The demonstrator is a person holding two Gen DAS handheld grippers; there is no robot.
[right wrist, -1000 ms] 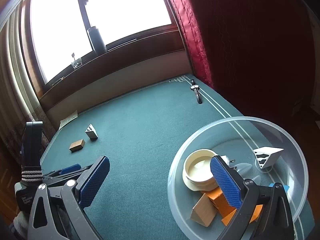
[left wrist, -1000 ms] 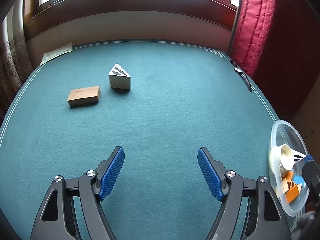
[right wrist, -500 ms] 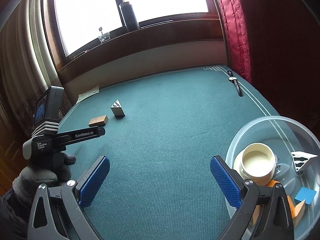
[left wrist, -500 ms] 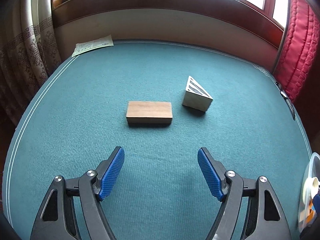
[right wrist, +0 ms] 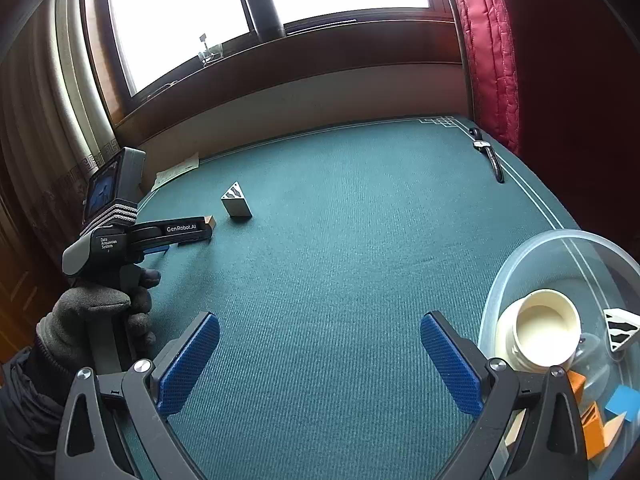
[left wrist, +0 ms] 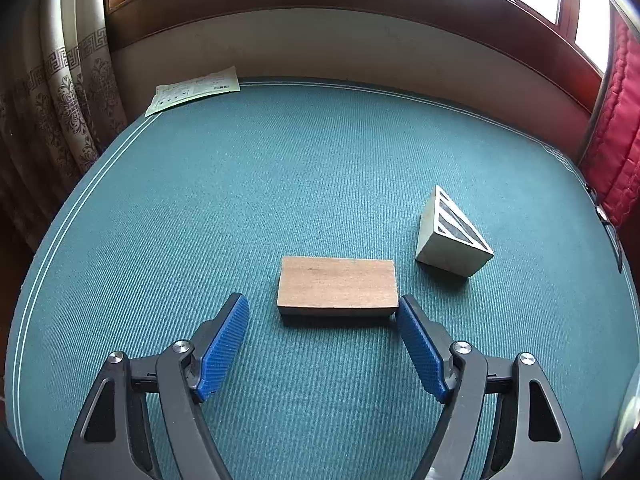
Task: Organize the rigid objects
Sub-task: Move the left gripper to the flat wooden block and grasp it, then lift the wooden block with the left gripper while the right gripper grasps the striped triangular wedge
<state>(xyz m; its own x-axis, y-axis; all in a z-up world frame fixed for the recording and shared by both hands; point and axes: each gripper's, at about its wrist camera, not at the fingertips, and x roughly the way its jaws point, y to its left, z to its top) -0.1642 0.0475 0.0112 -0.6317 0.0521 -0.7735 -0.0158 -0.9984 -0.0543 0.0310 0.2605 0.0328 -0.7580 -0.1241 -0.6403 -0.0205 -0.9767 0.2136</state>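
The wooden block (left wrist: 337,286) is lying flat on the green surface (left wrist: 320,168), just ahead of the left tool (left wrist: 321,320), whose blue pads are standing apart with nothing between them yet; the block's near right corner is sitting very close to the right pad, though whether they are touching cannot be told. Just beside the block, to its right and apart from it, a striped white wedge (left wrist: 452,238) is resting on one face. Both pieces are still waiting outside the clear bowl (right wrist: 532,256), so the sorting looks mostly done but not finished: the bowl is already holding a cream cup (right wrist: 546,330), another striped wedge (right wrist: 620,330) and some orange and blue blocks (right wrist: 596,424). The right tool (right wrist: 320,354) is hovering open and empty over bare cloth beside the bowl. Nothing is blocking the way to the block. Farther off, a paper sheet (left wrist: 194,90) is lying at the surface's far corner, a wristwatch (right wrist: 488,152) near the red curtain (right wrist: 486,48), and a dark bottle (right wrist: 264,10) is standing on the window sill.
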